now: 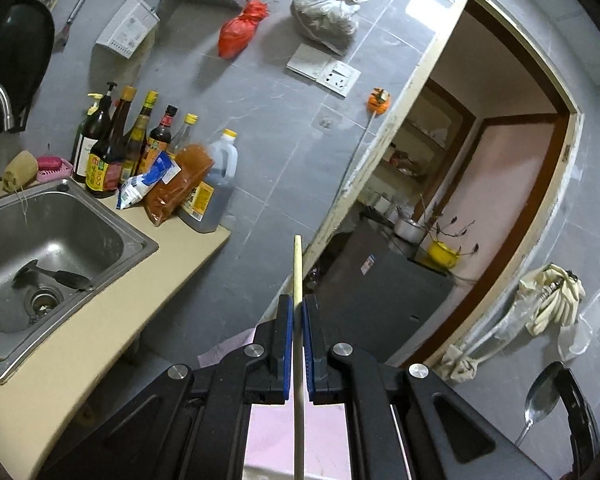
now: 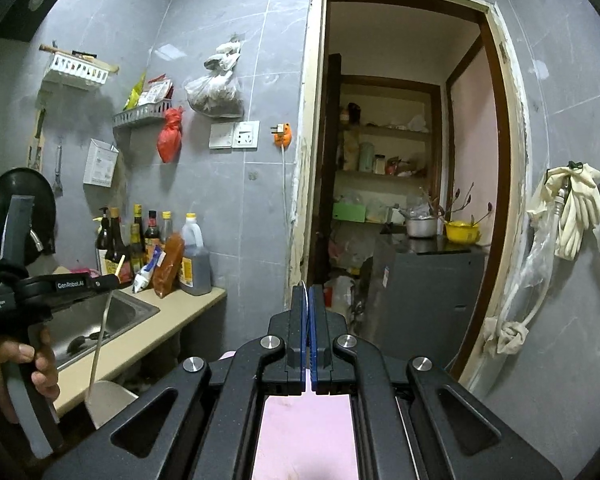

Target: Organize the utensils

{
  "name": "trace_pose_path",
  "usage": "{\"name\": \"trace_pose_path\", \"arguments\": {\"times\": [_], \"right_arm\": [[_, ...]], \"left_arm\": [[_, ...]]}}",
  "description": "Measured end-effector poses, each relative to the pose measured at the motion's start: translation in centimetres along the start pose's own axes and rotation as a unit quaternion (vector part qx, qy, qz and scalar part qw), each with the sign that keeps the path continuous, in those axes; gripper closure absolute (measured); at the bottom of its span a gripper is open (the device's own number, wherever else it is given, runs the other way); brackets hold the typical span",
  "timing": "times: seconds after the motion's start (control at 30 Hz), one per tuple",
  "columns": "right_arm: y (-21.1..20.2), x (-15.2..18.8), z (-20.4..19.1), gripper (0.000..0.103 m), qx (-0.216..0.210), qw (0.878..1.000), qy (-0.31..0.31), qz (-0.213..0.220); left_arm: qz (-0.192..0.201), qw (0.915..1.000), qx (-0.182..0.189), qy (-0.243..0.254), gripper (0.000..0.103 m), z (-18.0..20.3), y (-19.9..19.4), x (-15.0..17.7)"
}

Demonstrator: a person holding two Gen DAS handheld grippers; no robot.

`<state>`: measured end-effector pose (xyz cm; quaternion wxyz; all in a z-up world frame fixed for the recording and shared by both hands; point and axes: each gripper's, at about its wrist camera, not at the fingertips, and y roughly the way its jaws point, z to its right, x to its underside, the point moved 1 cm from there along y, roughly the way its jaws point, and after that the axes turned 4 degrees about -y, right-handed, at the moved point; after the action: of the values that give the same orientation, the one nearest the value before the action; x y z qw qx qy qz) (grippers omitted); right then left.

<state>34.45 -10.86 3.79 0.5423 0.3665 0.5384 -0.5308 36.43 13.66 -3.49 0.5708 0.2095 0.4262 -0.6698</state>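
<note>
My left gripper [image 1: 298,308] is shut on the pale wooden handle [image 1: 297,264] of a metal spatula, held in the air right of the sink. In the right wrist view that spatula [image 2: 100,344] hangs blade-down from the left gripper [image 2: 114,278]. My right gripper [image 2: 309,300] is shut on a thin metal spoon handle whose tip [image 2: 303,282] shows above the pads. In the left wrist view the spoon's bowl [image 1: 542,394] shows at the lower right, beside the right gripper. A dark spoon and a dark spatula [image 1: 66,278] lie in the steel sink [image 1: 100,216].
Sauce bottles [image 1: 112,148], packets and an oil jug [image 1: 216,184] stand on the beige counter [image 1: 100,340] behind the sink. A wall rack [image 2: 78,68], a basket shelf [image 2: 140,114] and hanging bags are on the tiled wall. An open doorway [image 2: 400,200] is ahead; gloves [image 2: 576,208] hang at right.
</note>
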Motion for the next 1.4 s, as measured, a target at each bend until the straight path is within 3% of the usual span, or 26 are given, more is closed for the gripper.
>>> {"name": "trace_pose_path", "arguments": {"times": [0.37,0.63,0.97,1.23,1.3,1.33,1.37,1.4], "right_arm": [[2.6,3.5,-4.0,0.101,0.005,1.000,-0.021,-0.009],[3.1,4.9,-5.2,0.101,-0.021,0.999,-0.027,-0.027],[2.7,6.4,-5.3,0.100,-0.057,0.996,-0.020,-0.068],[1.3,6.0,-4.1,0.100,-0.067,0.995,-0.001,-0.080],[0.6,5.5,-3.6,0.100,-0.065,0.995,0.007,-0.078],[0.3,5.3,-3.3,0.098,-0.063,0.995,0.009,-0.076],[-0.1,5.1,-2.9,0.091,-0.061,0.995,0.014,-0.072],[-0.4,4.9,-2.6,0.076,-0.061,0.996,0.017,-0.071]], "left_arm": [[0.026,0.9994,-0.019,0.016,0.098,-1.5,1.7,2.6],[0.030,0.9988,-0.013,0.037,0.098,-1.2,1.5,3.6],[-0.006,0.9947,-0.017,0.101,0.098,-1.1,0.1,4.5],[-0.049,0.9911,-0.017,0.122,0.095,-0.6,-1.5,4.9],[-0.058,0.9901,-0.017,0.127,0.090,-0.2,-2.1,4.9],[-0.061,0.9898,-0.016,0.128,0.082,0.0,-2.3,4.9],[-0.062,0.9896,-0.014,0.129,0.077,0.2,-2.6,4.9],[-0.059,0.9897,-0.011,0.130,0.067,0.6,-3.2,4.8]]}}
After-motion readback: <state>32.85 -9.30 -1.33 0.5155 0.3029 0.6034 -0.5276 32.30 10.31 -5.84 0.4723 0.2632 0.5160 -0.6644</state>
